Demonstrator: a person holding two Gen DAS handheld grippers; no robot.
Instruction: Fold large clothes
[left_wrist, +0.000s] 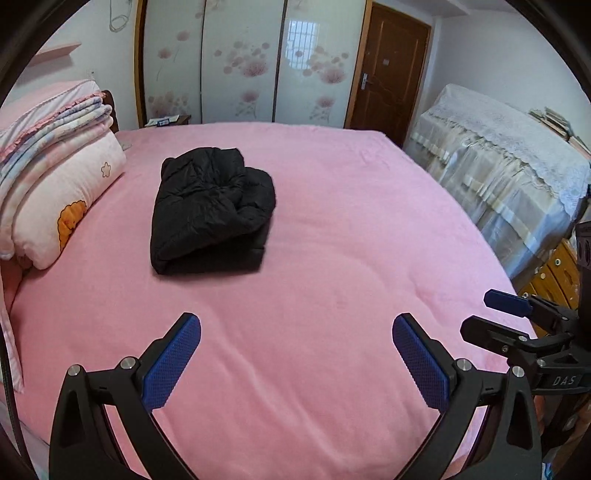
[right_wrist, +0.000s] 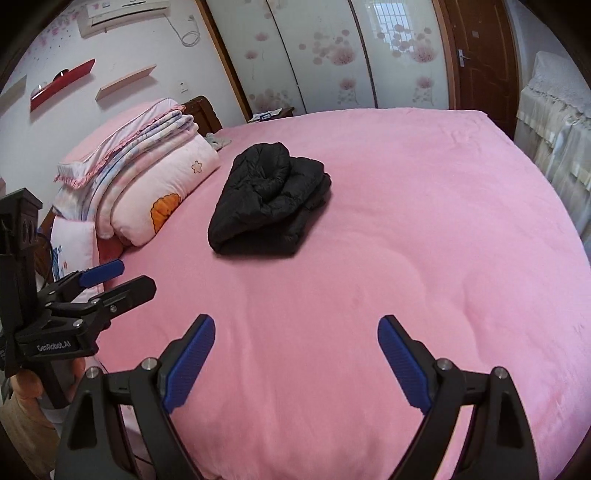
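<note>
Nearest, the left gripper (left_wrist: 296, 325) and right gripper (right_wrist: 296, 326) hover spread and empty over the pink bed (left_wrist: 332, 258). Farther off, mid-bed, lies the black puffer jacket (left_wrist: 210, 206), bundled. It looks light, soft, slippery and springy; pinch a doubled edge or hem.

My left gripper (left_wrist: 296, 354) had black arms with silver screws and blue textured pads (left_wrist: 171, 360). My right gripper (right_wrist: 296, 354) looked the same. Its side carried white "DAS" lettering; the left one read "GenRobot.AI".
</note>
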